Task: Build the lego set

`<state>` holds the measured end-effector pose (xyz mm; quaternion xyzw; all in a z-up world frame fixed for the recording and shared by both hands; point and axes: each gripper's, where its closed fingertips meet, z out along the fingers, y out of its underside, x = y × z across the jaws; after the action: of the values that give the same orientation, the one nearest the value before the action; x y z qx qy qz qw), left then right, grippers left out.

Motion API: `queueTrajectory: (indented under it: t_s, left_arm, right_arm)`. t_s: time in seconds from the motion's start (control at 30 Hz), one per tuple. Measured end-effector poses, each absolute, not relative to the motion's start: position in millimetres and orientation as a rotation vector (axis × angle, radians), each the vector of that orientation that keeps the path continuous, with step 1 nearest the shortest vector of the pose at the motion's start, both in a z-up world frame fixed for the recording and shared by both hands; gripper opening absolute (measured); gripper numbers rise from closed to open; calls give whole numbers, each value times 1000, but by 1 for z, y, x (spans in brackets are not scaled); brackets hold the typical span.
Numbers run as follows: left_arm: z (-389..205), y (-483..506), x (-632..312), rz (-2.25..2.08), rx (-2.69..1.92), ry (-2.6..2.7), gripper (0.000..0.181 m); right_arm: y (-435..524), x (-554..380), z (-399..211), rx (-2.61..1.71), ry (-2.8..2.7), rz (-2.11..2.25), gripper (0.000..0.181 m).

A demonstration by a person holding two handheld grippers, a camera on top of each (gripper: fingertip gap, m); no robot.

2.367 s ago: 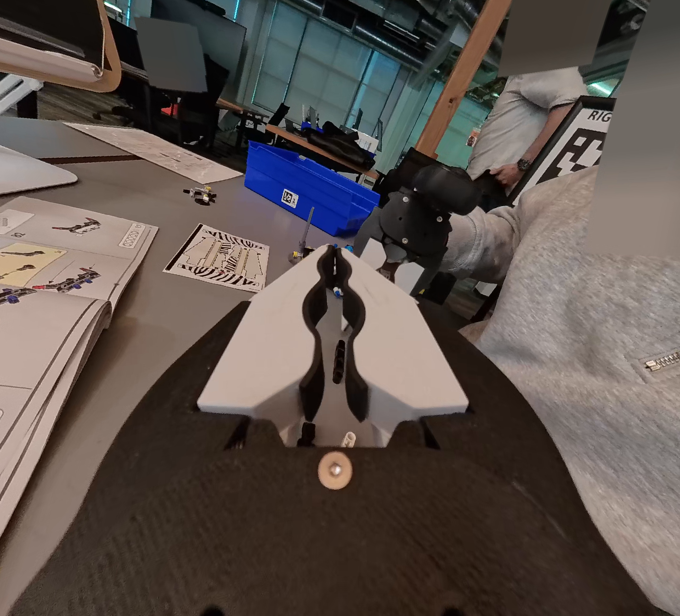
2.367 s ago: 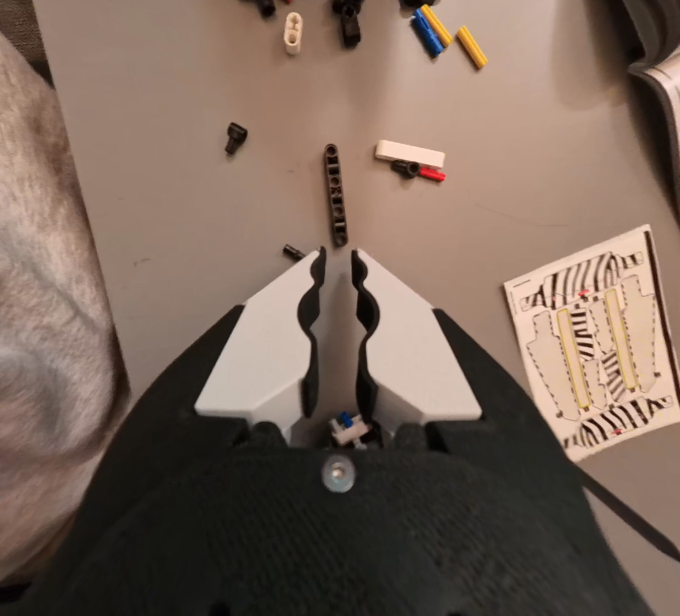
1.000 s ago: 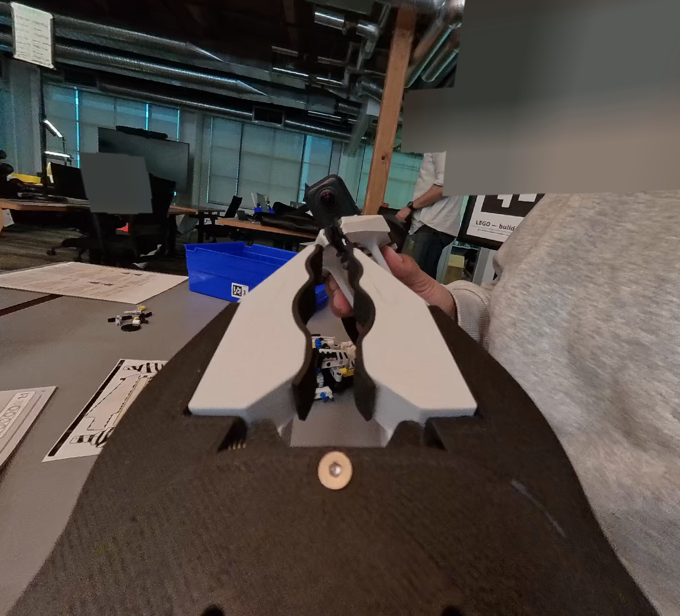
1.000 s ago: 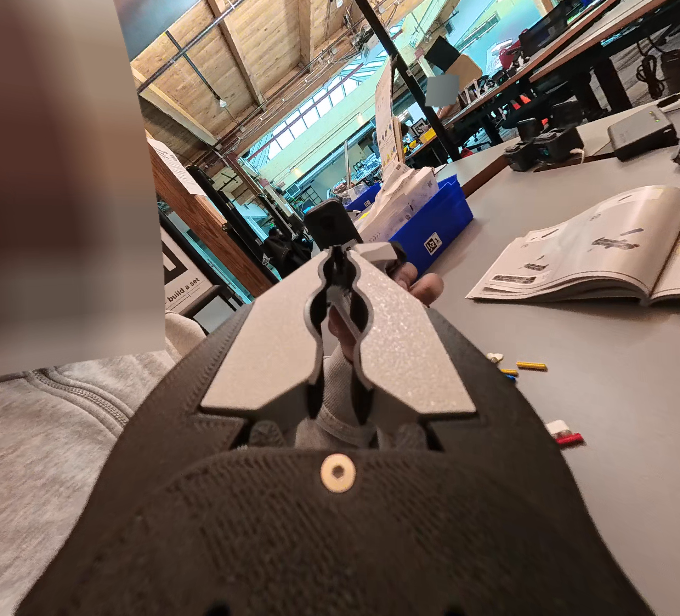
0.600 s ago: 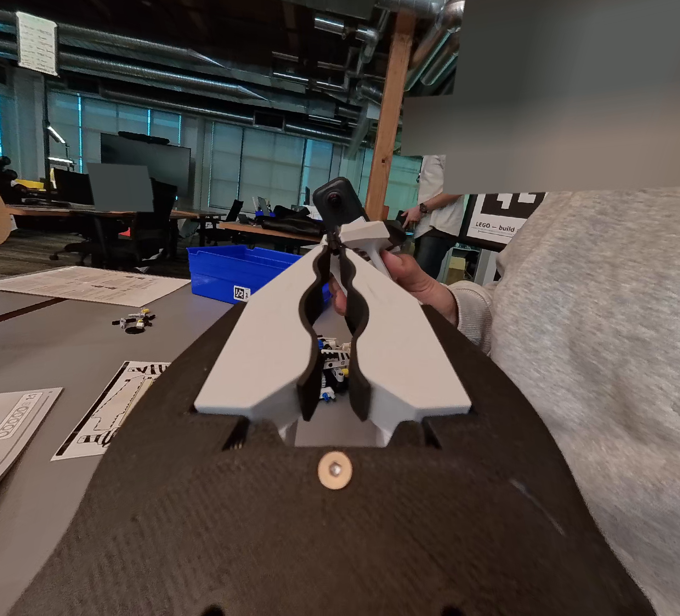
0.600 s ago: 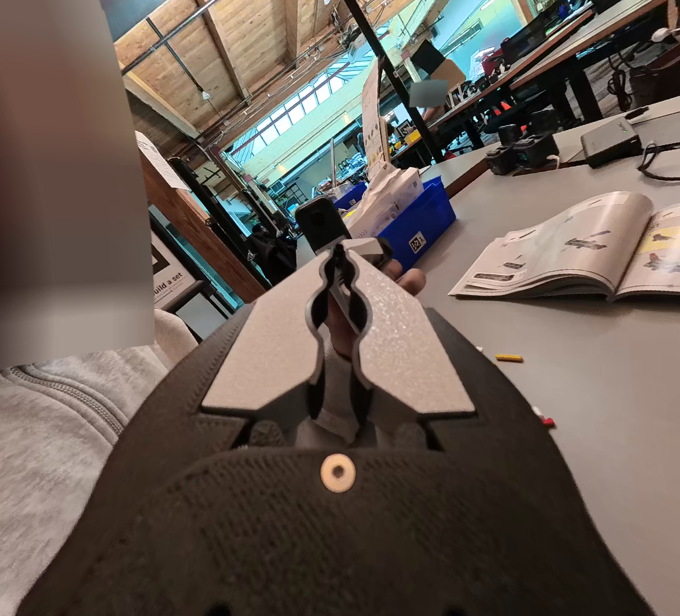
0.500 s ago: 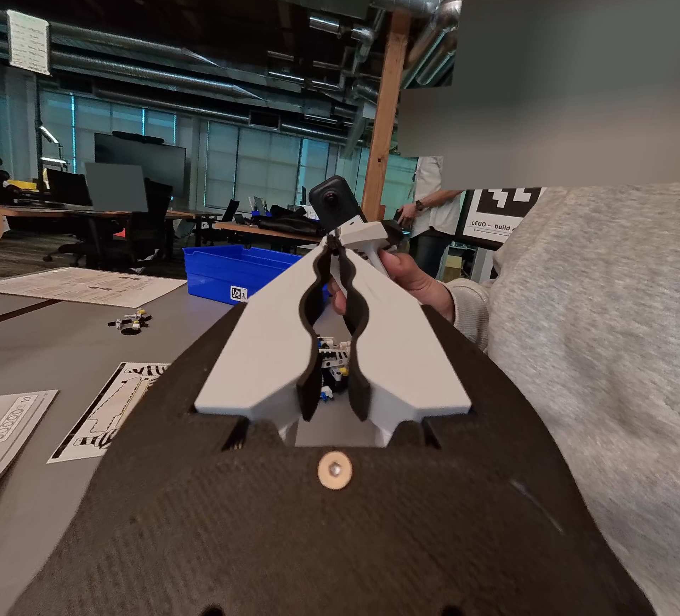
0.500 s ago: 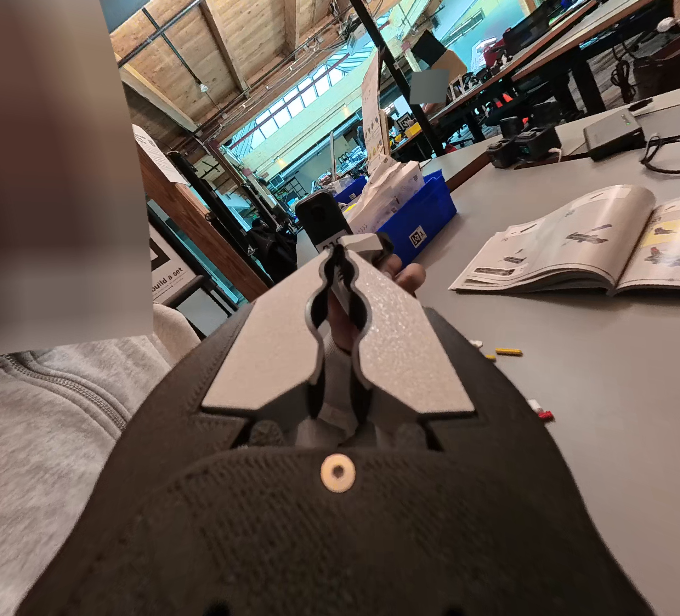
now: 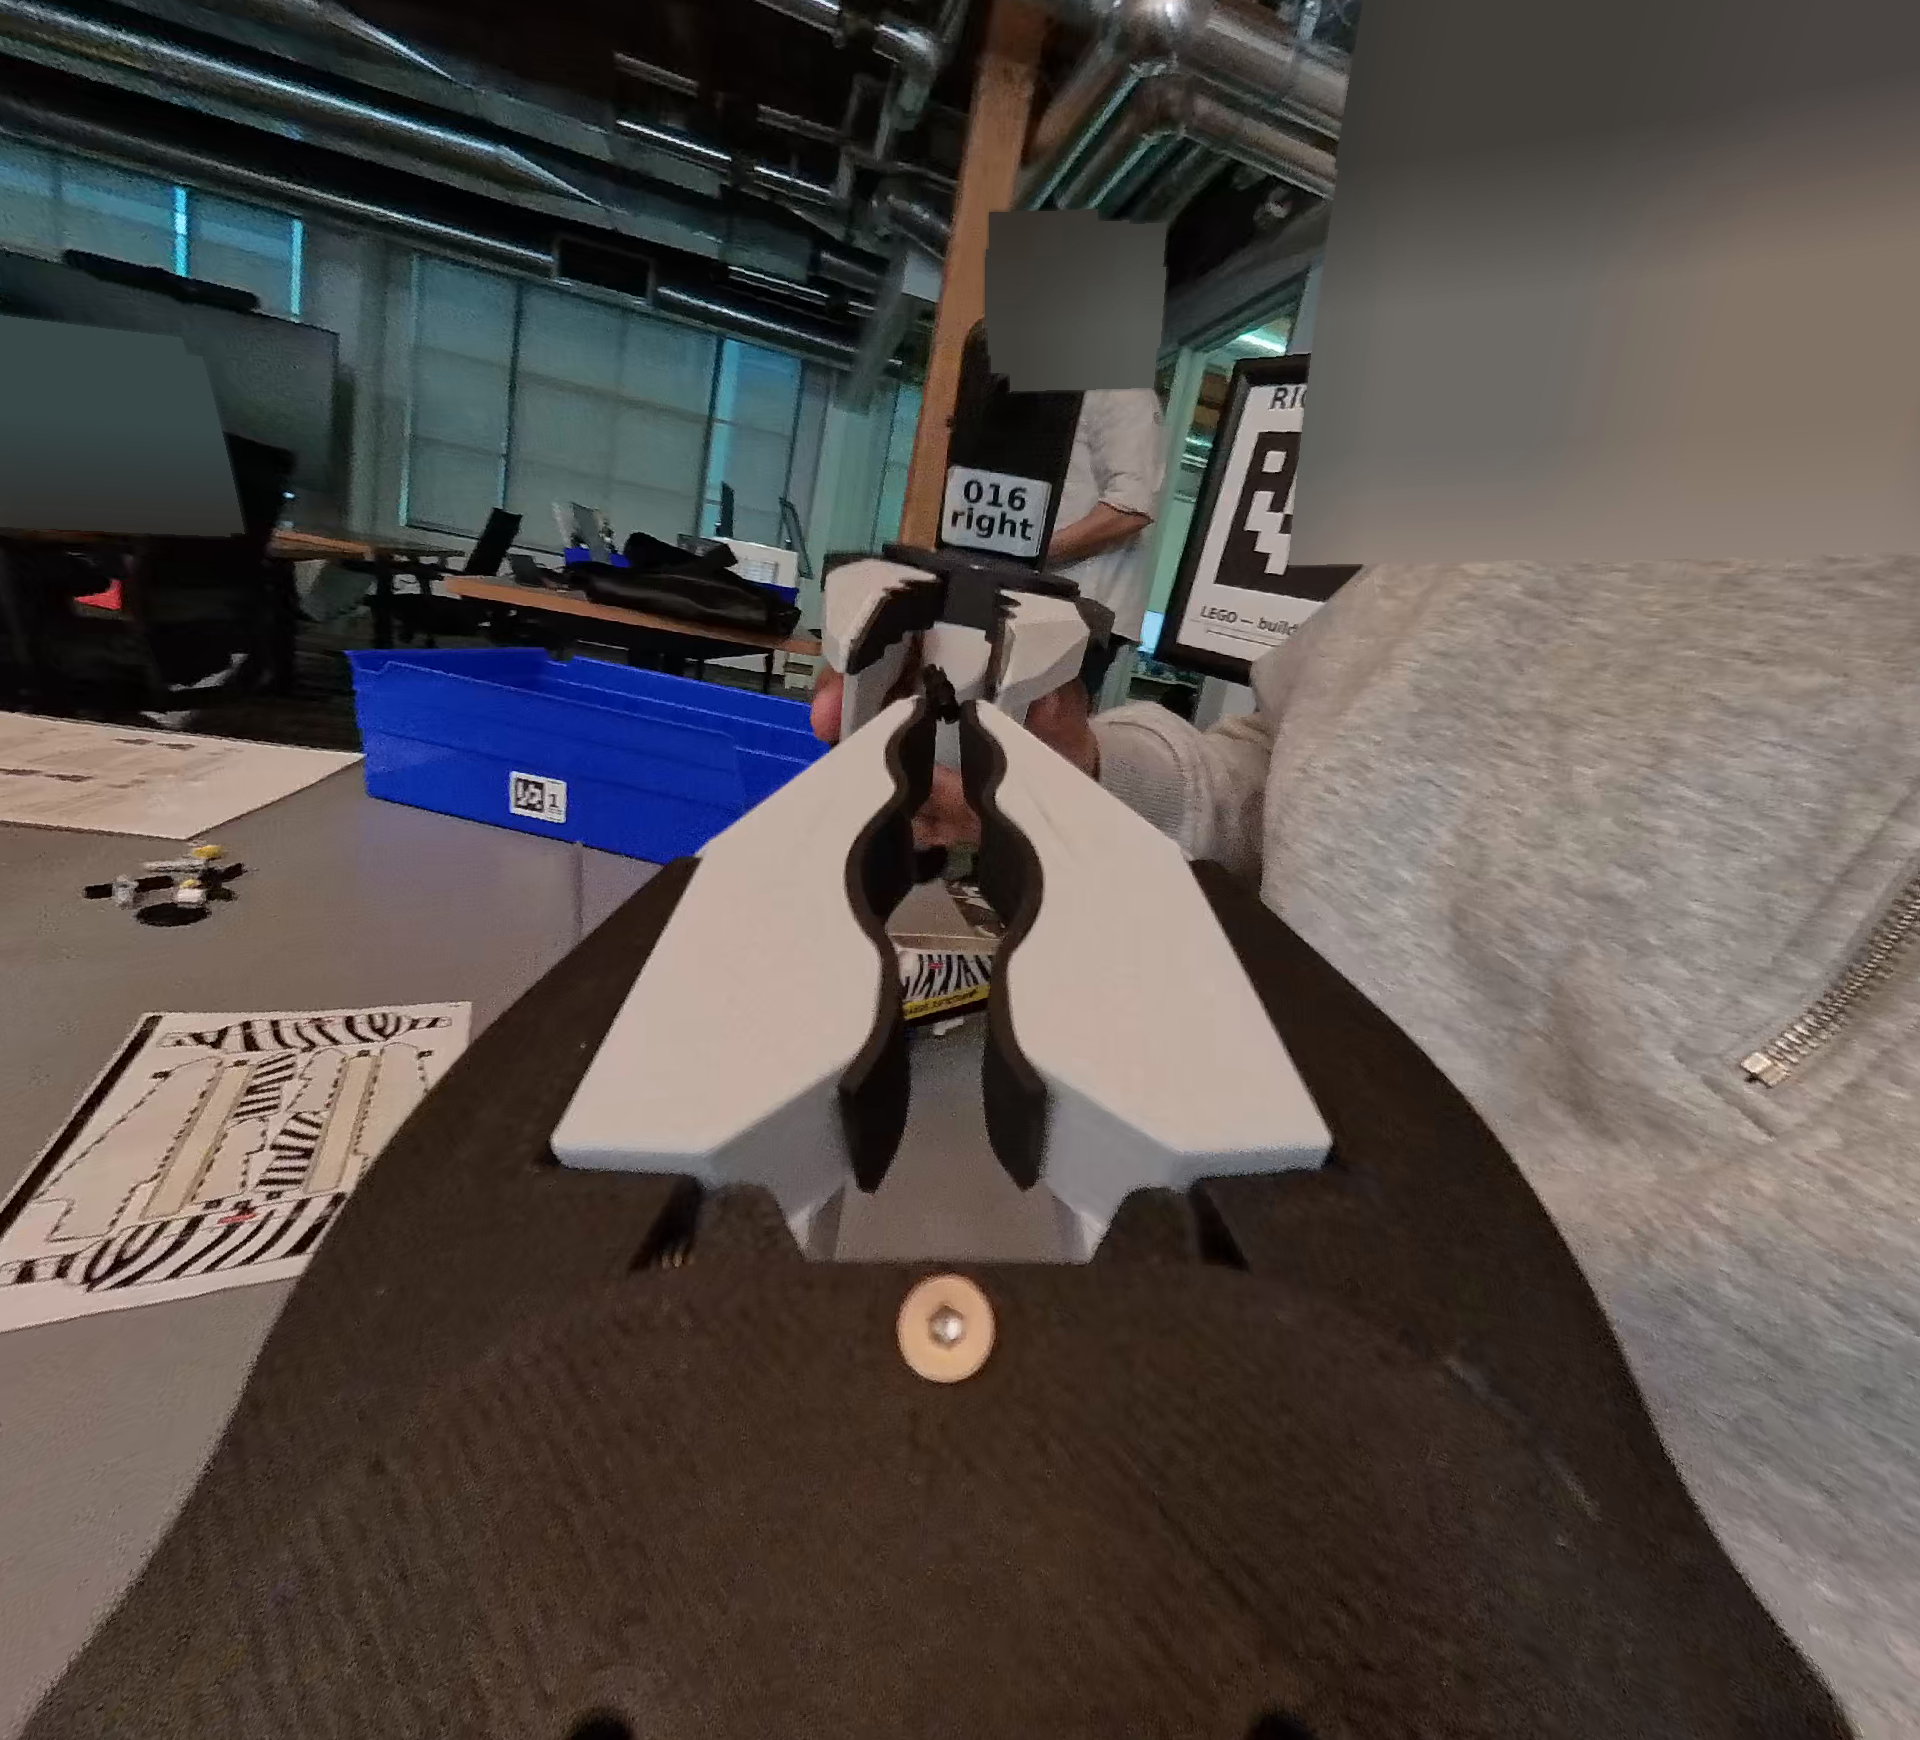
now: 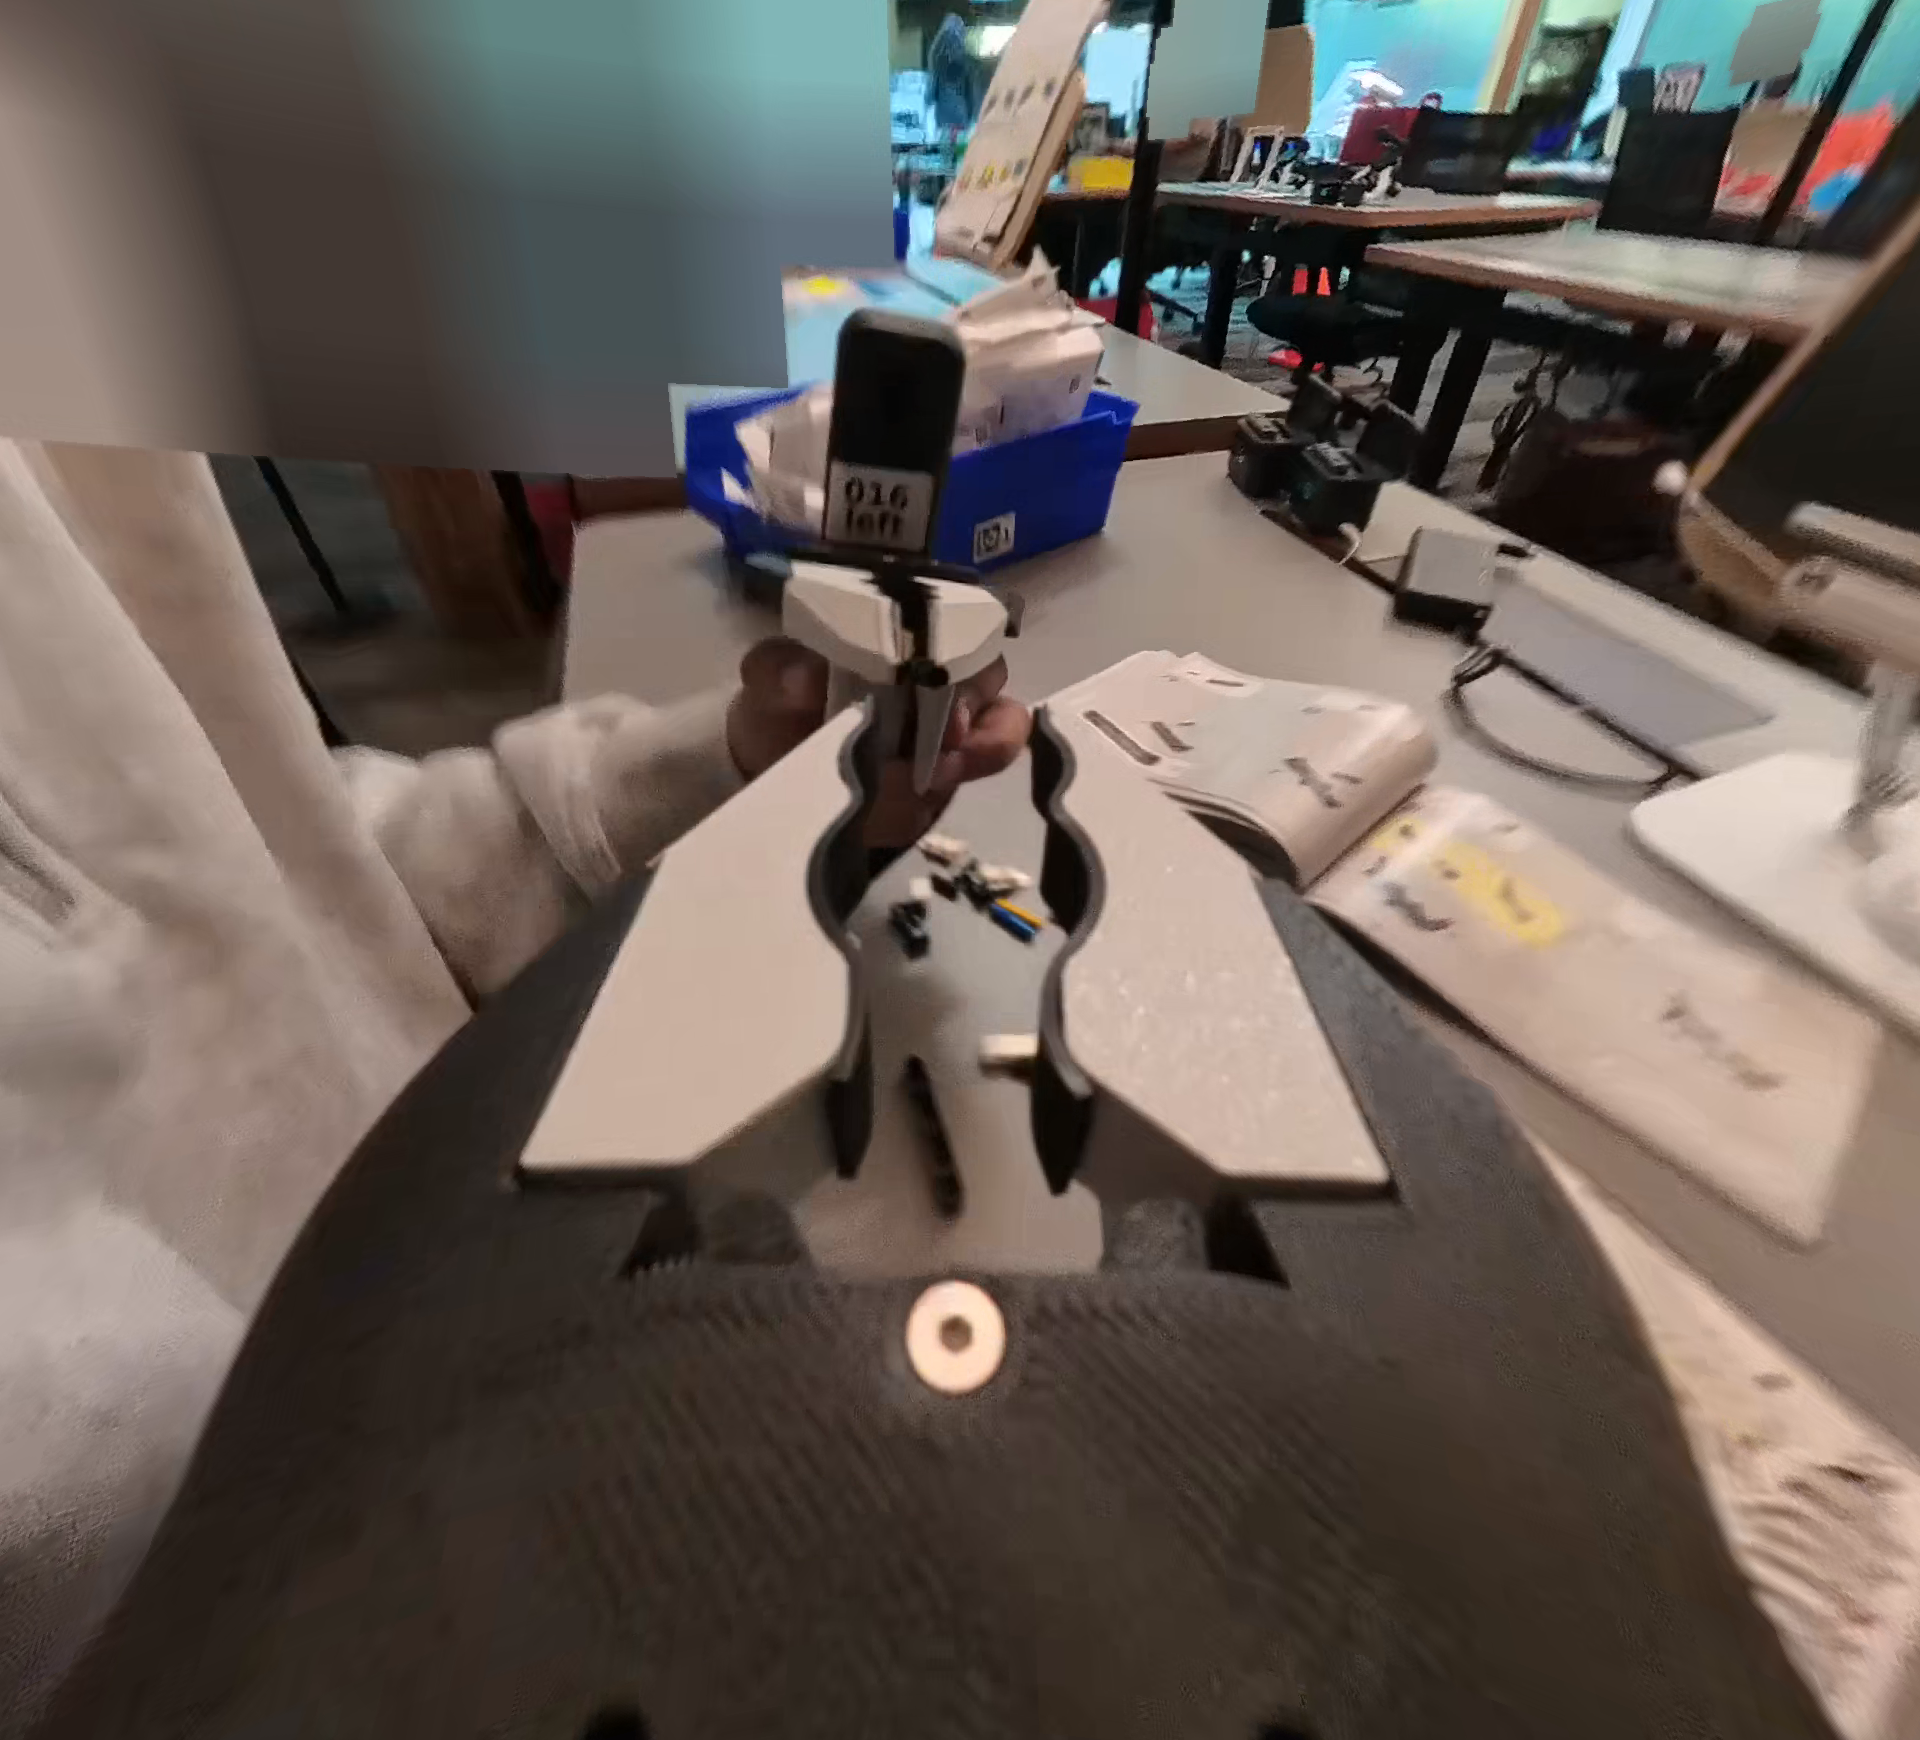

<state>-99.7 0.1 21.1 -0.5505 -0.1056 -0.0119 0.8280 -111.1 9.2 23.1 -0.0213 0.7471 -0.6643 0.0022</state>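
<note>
My left gripper (image 9: 940,703) is held up off the table, shut on a small black lego piece (image 9: 940,684) at its tips. It also shows in the right wrist view (image 10: 914,651), with the black piece (image 10: 928,674) pinched at its tip. My right gripper (image 10: 948,734) is open and empty. It faces the left gripper tip to tip and shows close ahead in the left wrist view (image 9: 956,651). A black lego beam (image 10: 930,1134), a white piece (image 10: 1003,1051) and several loose pieces (image 10: 966,890) lie on the grey table below. A zebra-striped model (image 9: 940,973) shows between my left fingers.
A sticker sheet (image 9: 208,1150) lies at the left. A blue bin (image 9: 582,734) stands at the far table edge. An open instruction booklet (image 10: 1247,755) lies to the right. A small assembly (image 9: 171,885) sits far left. The person's grey sleeve (image 9: 1558,963) is close on the right.
My right gripper has gone from shut to open and tilted down towards the table. My left gripper stays shut on the small piece, with the right gripper now squarely in front of it.
</note>
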Motion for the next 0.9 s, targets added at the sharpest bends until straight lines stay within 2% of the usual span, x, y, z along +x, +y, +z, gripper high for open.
queueTrajectory:
  t_s: [0.1, 0.27, 0.57, 0.9]
  left_arm:
    - [21, 2, -96, -62, -1168, -205, 1]
    - [22, 5, -90, -120, -1169, -169, 1]
    - [23, 4, -87, -150, -1161, -149, 1]
    - [23, 6, -83, -175, -1166, -133, 1]
  right_arm:
    - [7, -103, 21, -378, 2522, -2061, 26]
    - [1, -95, 22, -685, 2619, -2054, 13]
    - [-2, -89, 23, -687, 2536, -2016, 4]
    - [-3, -84, 21, -703, 2516, -1965, 3]
